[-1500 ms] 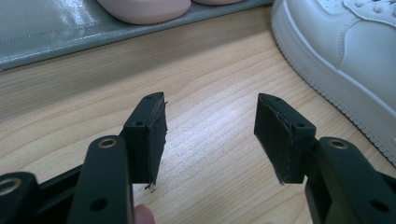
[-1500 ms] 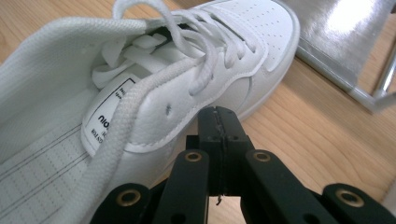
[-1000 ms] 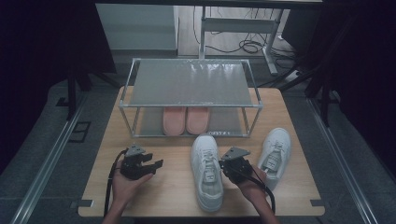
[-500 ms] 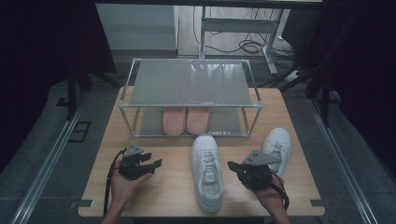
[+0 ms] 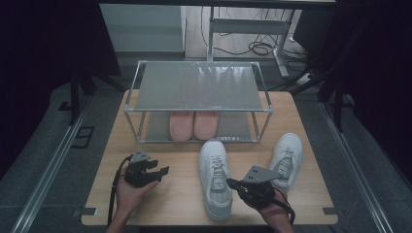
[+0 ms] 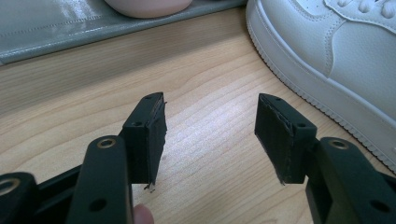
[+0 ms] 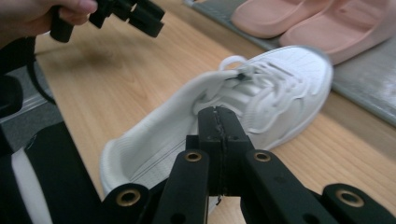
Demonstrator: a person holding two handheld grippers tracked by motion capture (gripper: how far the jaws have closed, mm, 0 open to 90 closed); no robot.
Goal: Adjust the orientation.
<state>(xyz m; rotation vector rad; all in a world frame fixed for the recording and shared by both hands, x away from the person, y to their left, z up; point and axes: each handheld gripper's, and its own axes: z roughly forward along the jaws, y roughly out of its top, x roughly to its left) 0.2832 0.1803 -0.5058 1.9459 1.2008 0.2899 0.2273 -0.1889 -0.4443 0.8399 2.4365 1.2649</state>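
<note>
Two white sneakers lie on the wooden table, one in the middle (image 5: 215, 177) and one to the right (image 5: 286, 158). My right gripper (image 5: 233, 184) hovers low between them near the front edge and points left at the middle sneaker (image 7: 261, 93). Its jaws are shut pad to pad (image 7: 218, 116) with nothing between them, just short of the shoe's side. My left gripper (image 5: 160, 171) is held at the front left, open and empty (image 6: 210, 135) over bare wood. The middle sneaker's toe (image 6: 336, 51) lies to its right.
A metal two-tier shoe rack (image 5: 199, 87) stands at the back of the table (image 5: 160, 208). A pair of pink slippers (image 5: 193, 124) sits on its lower shelf (image 6: 46, 28). Dark floor and cables surround the table.
My right gripper has moved right and toward the front edge, away from the middle sneaker, and now points left at it. The left gripper and both sneakers have stayed in place.
</note>
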